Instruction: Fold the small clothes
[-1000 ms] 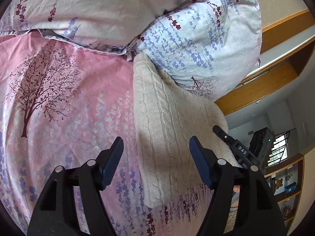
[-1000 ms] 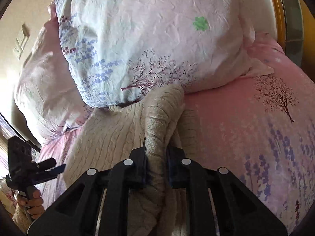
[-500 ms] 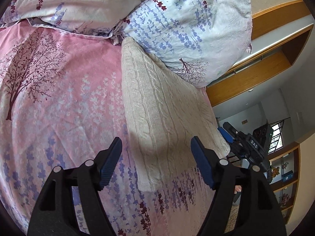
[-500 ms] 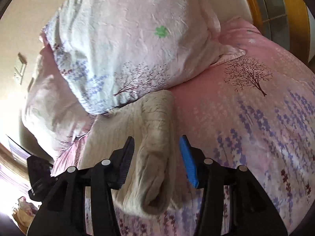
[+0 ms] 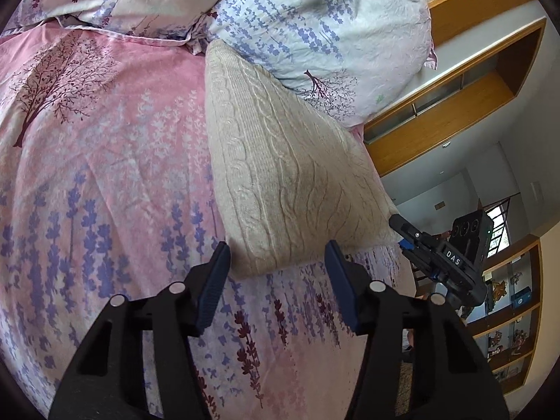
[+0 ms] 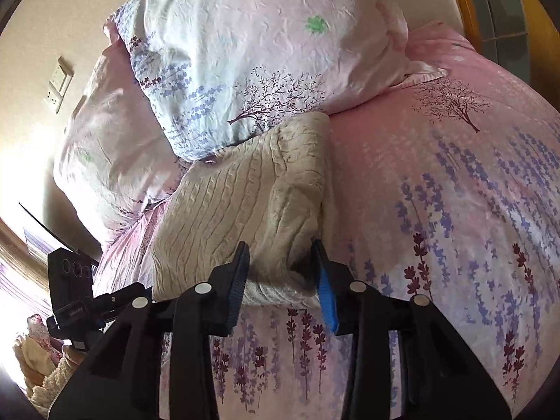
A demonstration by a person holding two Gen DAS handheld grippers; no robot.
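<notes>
I see the cream knit sweater (image 5: pixel 287 182) lying folded on the pink bed (image 5: pixel 105 182), with its far end touching the flowery pillow (image 5: pixel 315 28) at about 12 o'clock. My left gripper (image 5: pixel 276 269) has its jaws wide apart and holds nothing; the near corner of the sweater sits right between the tips. My right gripper (image 6: pixel 280 273) has its jaws wide apart too and holds nothing, with the rolled side of the sweater (image 6: pixel 245 210) just in front of it. In the right view that rolled side looks puffy and not flat.

I think the fold is almost done. To finish well, I would press the puffy side down softly and line up the edges, so the pile looks neat. I should not pinch the bed cover with the knit.

The letters "DAS" show on the right gripper (image 5: pixel 451 262), seen at 3 o'clock in the left view. I can read no other words.
</notes>
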